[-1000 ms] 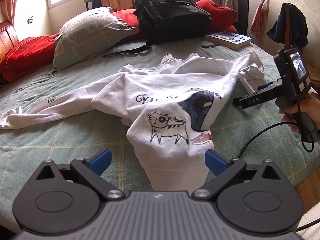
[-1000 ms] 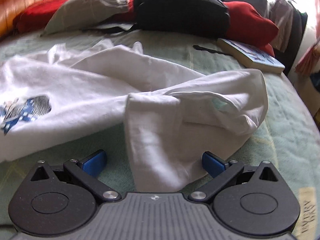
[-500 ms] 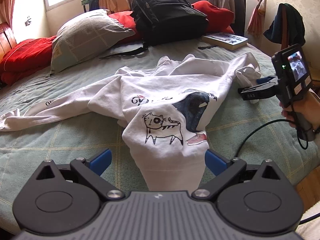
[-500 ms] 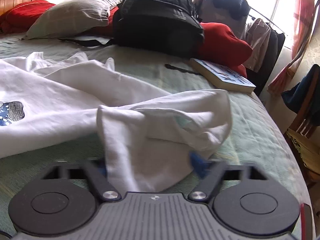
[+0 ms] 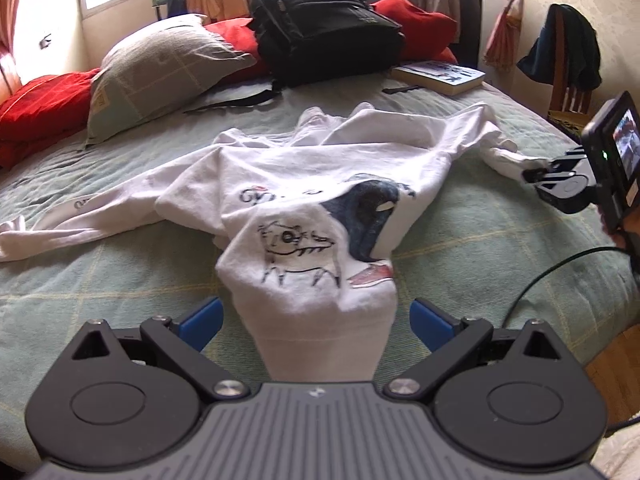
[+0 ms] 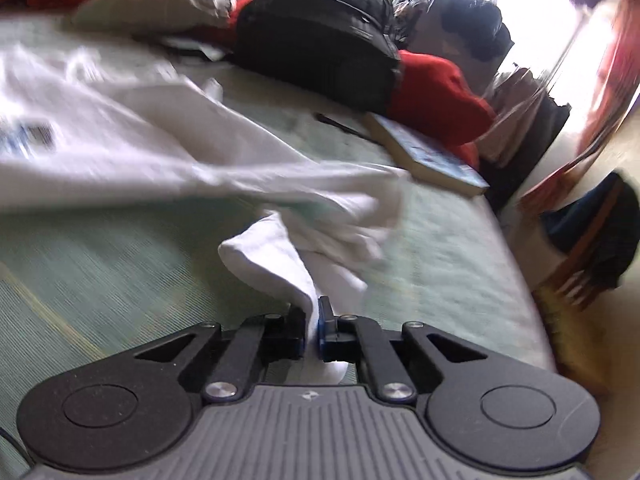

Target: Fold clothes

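Your bed (image 5: 100, 280) carries the shirt (image 5: 320, 184), crumpled and unfolded, print up. Your right gripper (image 6: 314, 320) has pinched one sleeve end, likely to draw it out flat. Your left gripper (image 5: 316, 320) gapes wide astride the hem, gripping nothing.

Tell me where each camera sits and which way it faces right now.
Left wrist: on the left gripper, open astride the white shirt, facing up the bed; the right gripper and its hand show at right.
Right wrist: on the right gripper, fingers shut on the shirt's sleeve, facing the book; blurred.
Shared: shirt, backpack, book.
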`<state>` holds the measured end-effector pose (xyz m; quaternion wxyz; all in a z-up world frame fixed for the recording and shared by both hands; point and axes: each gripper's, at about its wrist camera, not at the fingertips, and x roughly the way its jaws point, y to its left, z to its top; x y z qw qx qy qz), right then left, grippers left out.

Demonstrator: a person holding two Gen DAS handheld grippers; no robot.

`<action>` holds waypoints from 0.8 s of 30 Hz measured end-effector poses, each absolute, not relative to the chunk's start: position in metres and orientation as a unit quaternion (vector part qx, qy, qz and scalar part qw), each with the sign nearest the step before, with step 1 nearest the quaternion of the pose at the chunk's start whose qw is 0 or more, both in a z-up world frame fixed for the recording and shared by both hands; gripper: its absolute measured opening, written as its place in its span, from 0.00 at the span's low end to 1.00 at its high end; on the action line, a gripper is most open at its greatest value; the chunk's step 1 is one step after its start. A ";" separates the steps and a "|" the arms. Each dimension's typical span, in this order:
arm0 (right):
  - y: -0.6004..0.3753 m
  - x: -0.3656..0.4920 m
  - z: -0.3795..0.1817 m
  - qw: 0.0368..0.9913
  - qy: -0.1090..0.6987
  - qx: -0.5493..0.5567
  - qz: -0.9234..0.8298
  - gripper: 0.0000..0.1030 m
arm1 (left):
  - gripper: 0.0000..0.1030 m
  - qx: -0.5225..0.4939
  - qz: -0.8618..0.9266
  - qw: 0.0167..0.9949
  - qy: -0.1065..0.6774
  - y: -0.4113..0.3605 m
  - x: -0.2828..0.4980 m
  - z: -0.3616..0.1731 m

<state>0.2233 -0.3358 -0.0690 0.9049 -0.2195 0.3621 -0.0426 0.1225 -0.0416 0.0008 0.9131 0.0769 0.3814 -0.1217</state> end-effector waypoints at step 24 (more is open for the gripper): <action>-0.515 0.298 -0.045 0.840 0.377 -0.327 -0.214 0.09 | 0.96 0.094 -0.133 0.910 0.381 -0.062 0.117 0.002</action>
